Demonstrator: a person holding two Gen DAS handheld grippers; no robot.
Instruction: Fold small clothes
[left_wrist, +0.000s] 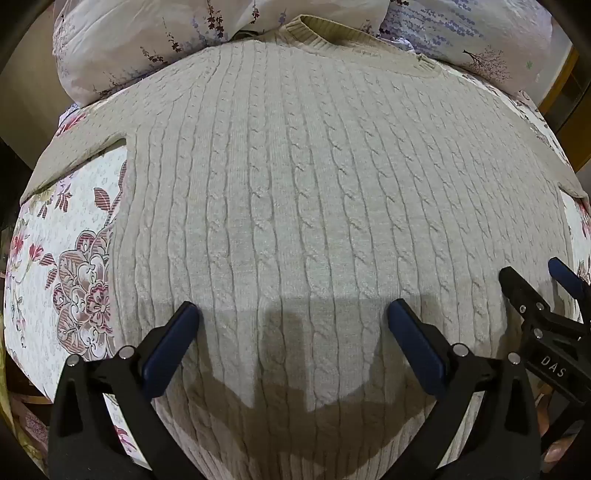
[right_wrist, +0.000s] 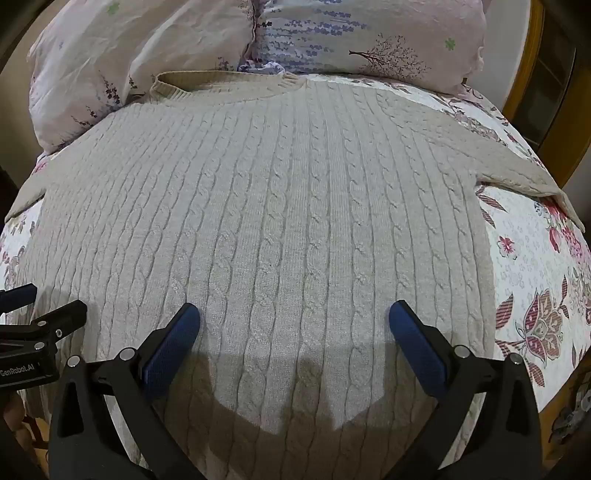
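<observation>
Cream cable-knit sweater (left_wrist: 295, 192) spread flat on floral bedspread (left_wrist: 62, 236), collar far, touching pillows (right_wrist: 155, 48). Left tool (left_wrist: 293, 317) and right tool (right_wrist: 294, 317) — both spread apart, empty — hover over near hem, side by side.

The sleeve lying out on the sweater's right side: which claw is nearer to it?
Right. The right claw hangs open over the sweater's lower body on the side where that sleeve extends. The left claw, also open, is farther across, beside the opposite sleeve.
</observation>
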